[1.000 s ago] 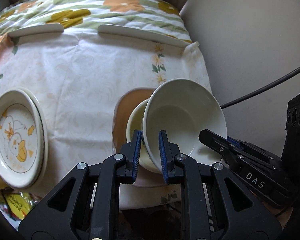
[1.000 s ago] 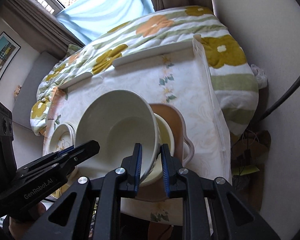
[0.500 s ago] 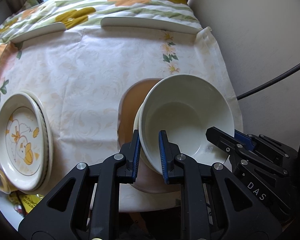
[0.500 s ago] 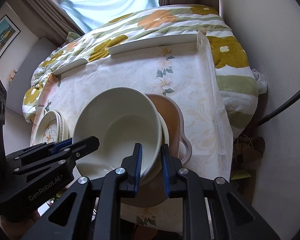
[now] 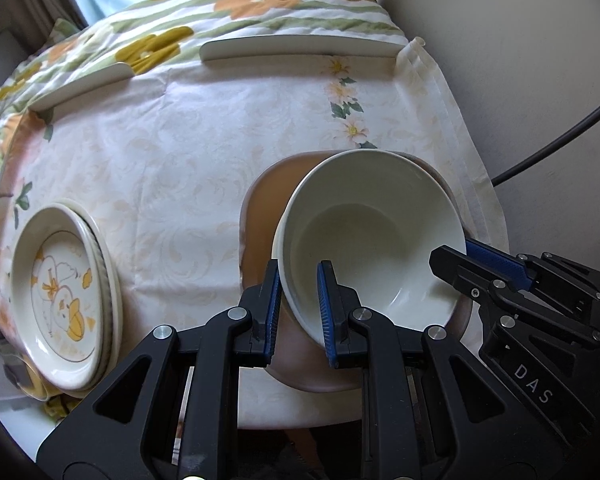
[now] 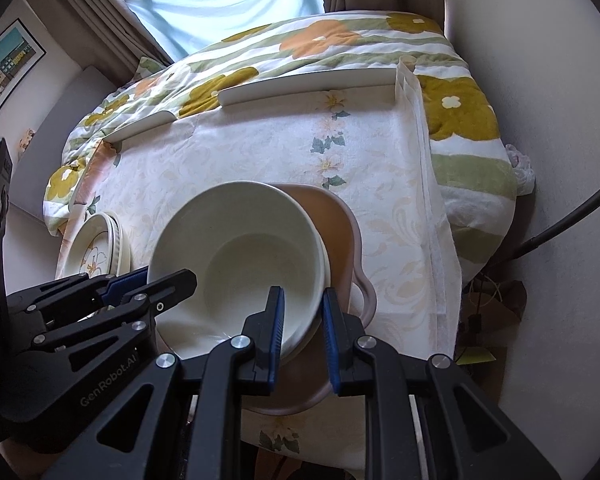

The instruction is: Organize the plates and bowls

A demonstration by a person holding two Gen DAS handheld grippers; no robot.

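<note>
Your left gripper (image 5: 298, 306) is clamped on the near-left rim of the white bowl (image 5: 374, 236), and your right gripper (image 6: 303, 330) pinches the same bowl's rim on the opposite side. The bowl opens upward, tipped slightly toward you; being round, it has no long axis. It sits nested on a second cream bowl (image 5: 279, 240), whose rim shows at 9 o'clock of the top one. Both rest on a brown tray (image 5: 262, 216), with its handle (image 6: 364, 288) at 4 o'clock in the right wrist view. At 9 o'clock in the left wrist view lies a stack of duck-printed plates (image 5: 58, 300), well apart from the tray. Everything sits on a pale floral tablecloth (image 5: 172, 160); at 12 o'clock a flowered quilt (image 6: 320, 44) and a curtained window (image 6: 220, 4).
</note>
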